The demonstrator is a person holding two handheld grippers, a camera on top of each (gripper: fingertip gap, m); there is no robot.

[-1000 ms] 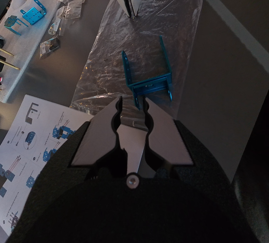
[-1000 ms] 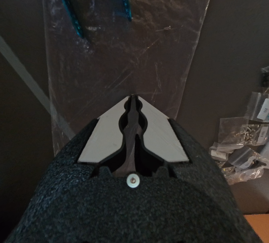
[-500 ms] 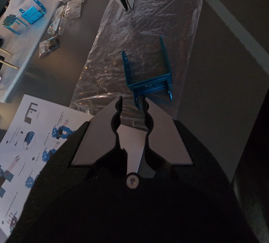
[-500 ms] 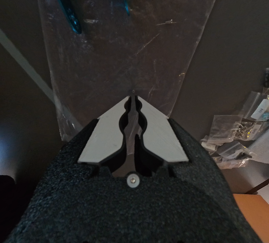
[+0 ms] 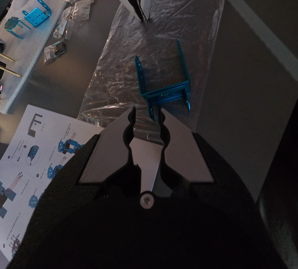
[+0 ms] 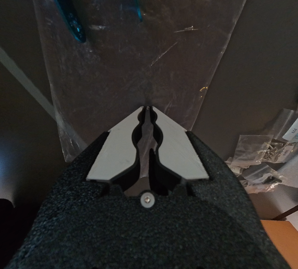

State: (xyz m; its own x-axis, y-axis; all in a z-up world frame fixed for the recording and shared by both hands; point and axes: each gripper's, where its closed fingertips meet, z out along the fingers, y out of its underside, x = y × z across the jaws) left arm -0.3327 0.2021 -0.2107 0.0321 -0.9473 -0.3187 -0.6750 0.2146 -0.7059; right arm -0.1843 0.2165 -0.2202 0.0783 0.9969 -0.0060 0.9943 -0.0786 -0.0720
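While the left gripper (image 5: 146, 113) hovers with jaws apart and empty, one leg tip of the blue bracket (image 5: 162, 87) lies just beyond its gap, on the plastic sheet (image 5: 122, 74). Bare table (image 5: 241, 84) borders the sheet's right edge. At the sheet's far end, the right gripper (image 6: 147, 107) has jaws nearly closed on a tiny screw (image 6: 147, 108).

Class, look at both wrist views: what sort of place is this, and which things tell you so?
Probably a hobby or workshop bench for assembling a metal kit: a blue metal bracket frame lies on a clear plastic sheet, a printed instruction sheet is spread beside it, and small bags of hardware sit nearby.
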